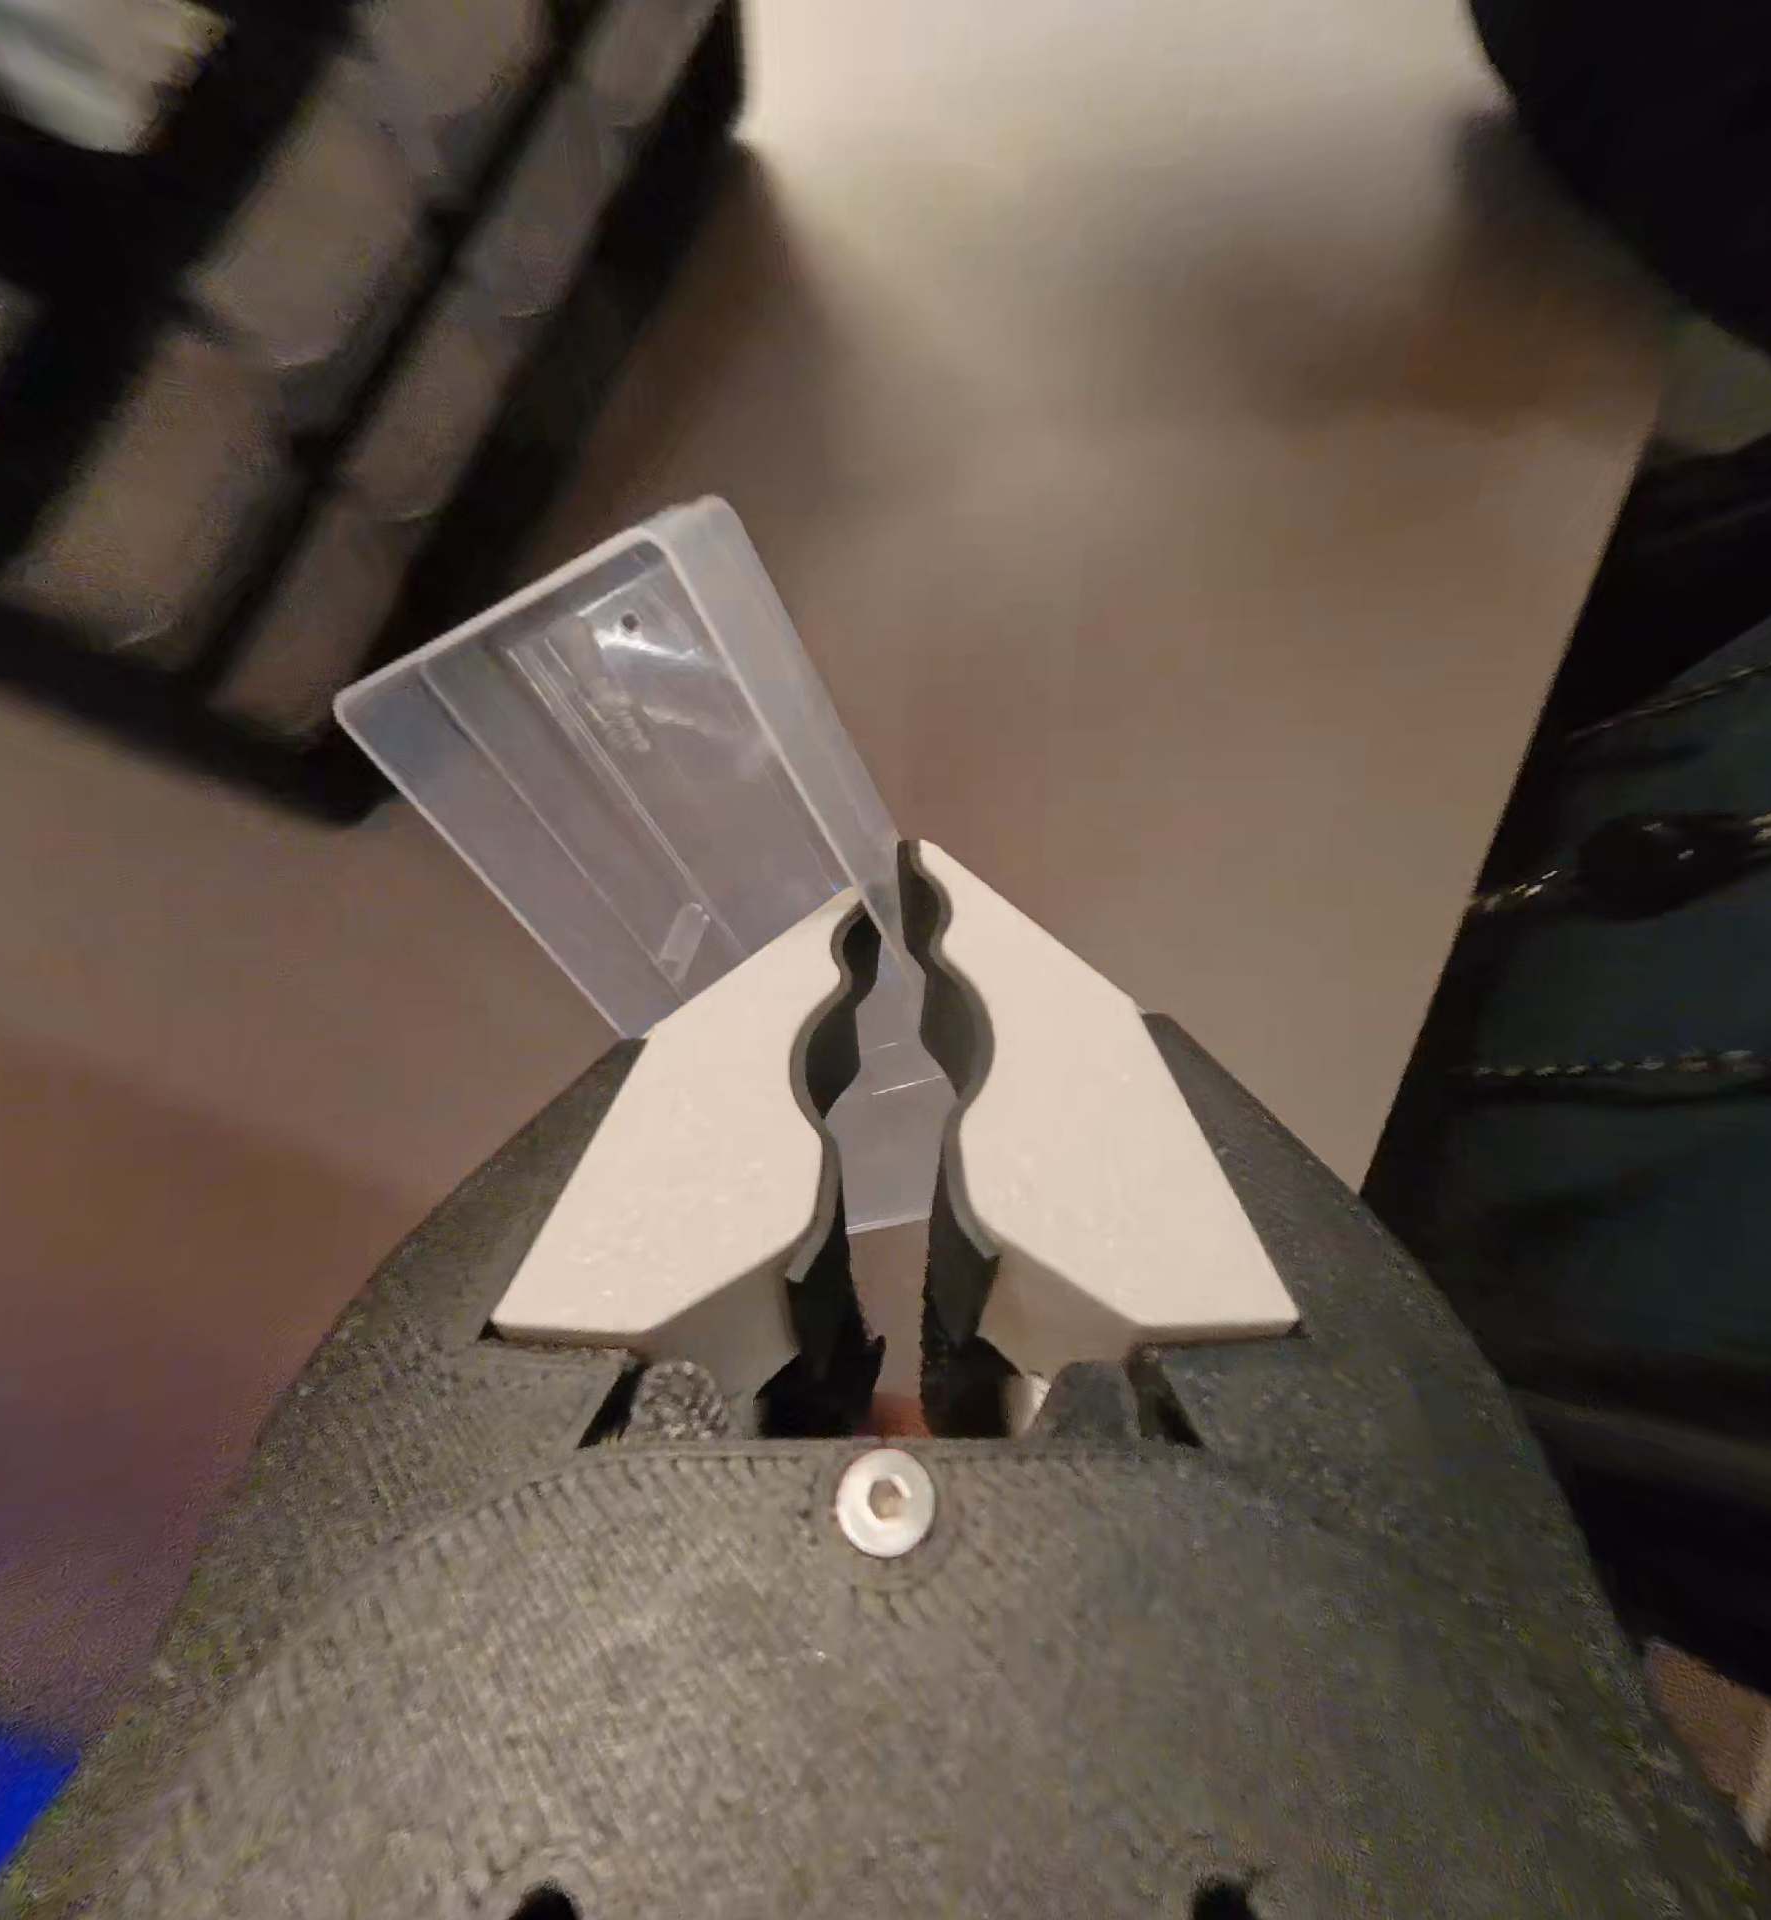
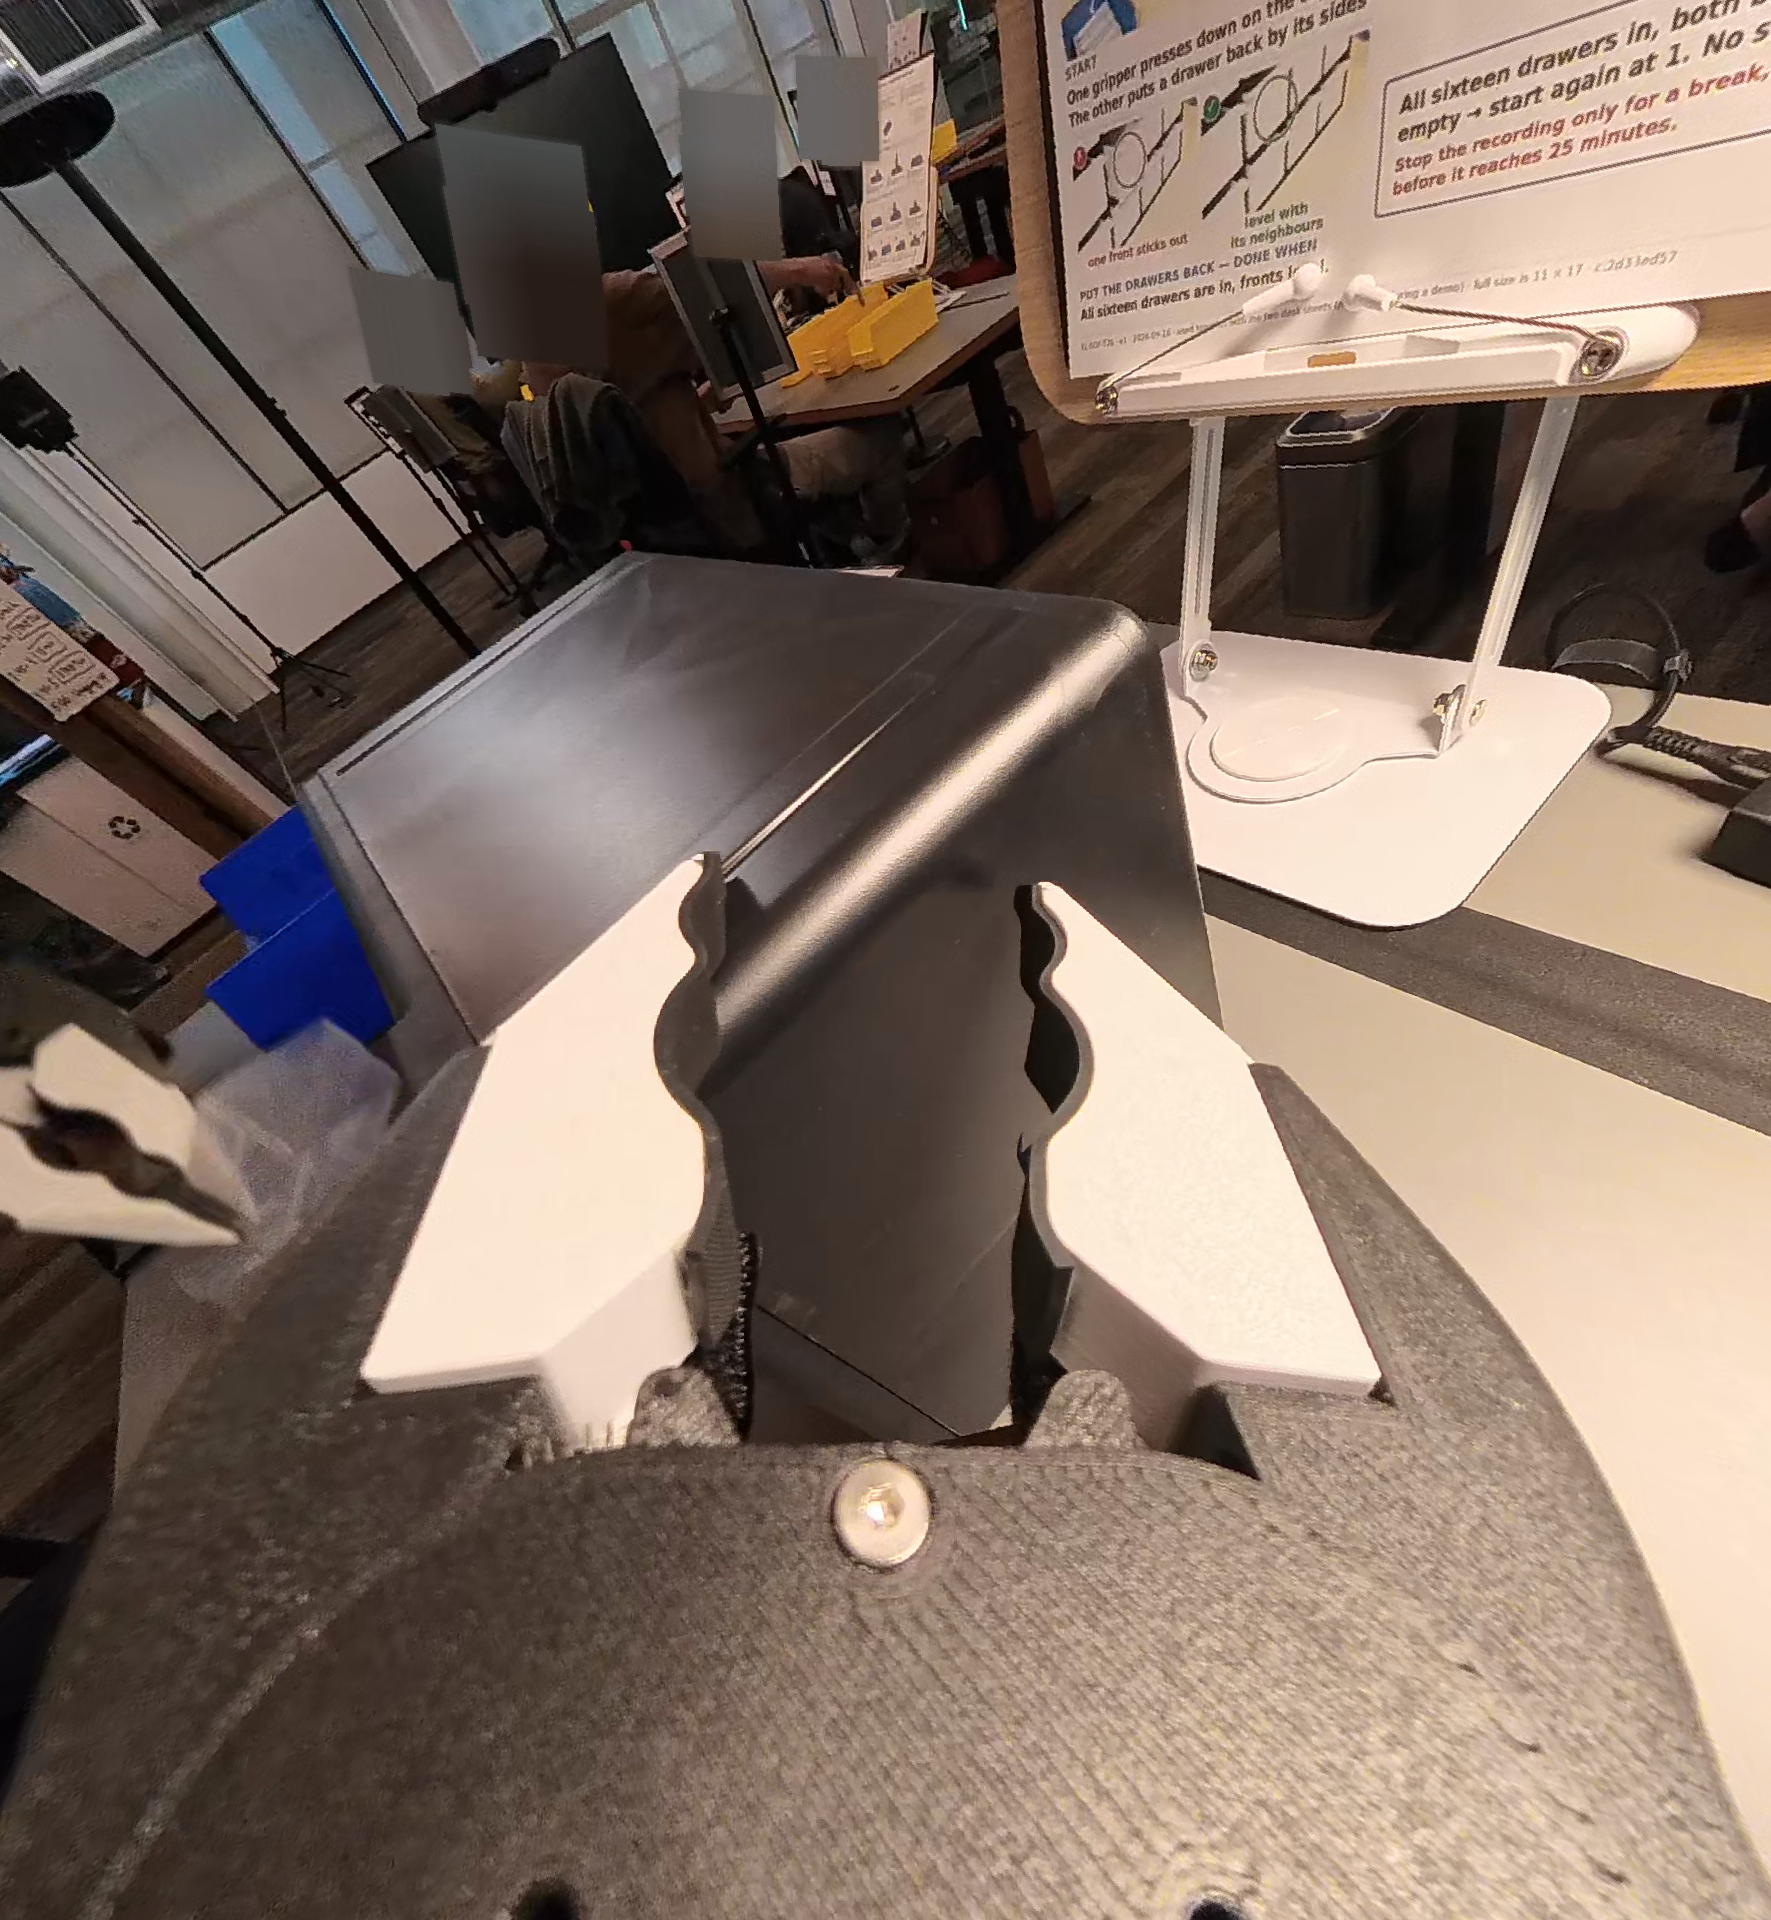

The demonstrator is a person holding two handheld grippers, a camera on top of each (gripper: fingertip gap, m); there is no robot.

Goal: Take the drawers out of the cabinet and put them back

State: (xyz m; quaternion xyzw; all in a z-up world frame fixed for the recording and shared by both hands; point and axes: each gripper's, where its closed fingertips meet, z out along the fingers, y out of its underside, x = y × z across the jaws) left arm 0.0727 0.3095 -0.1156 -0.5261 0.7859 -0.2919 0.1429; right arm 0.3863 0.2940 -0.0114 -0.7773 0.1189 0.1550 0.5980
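Pinching a clear drawer [image 1: 590, 769] by its wall in my left gripper [image 1: 891, 914]; right gripper [image 2: 870, 904], wide open, steadies the black cabinet [image 2: 756, 748].

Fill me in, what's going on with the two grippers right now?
The left gripper is shut on a clear drawer, pinching one side wall and holding it in the air over the table, with the black cabinet blurred off to its left. The right gripper is open, its fingers straddling the top edge of the cabinet without gripping it. A stand with an instruction sheet sits behind the cabinet.
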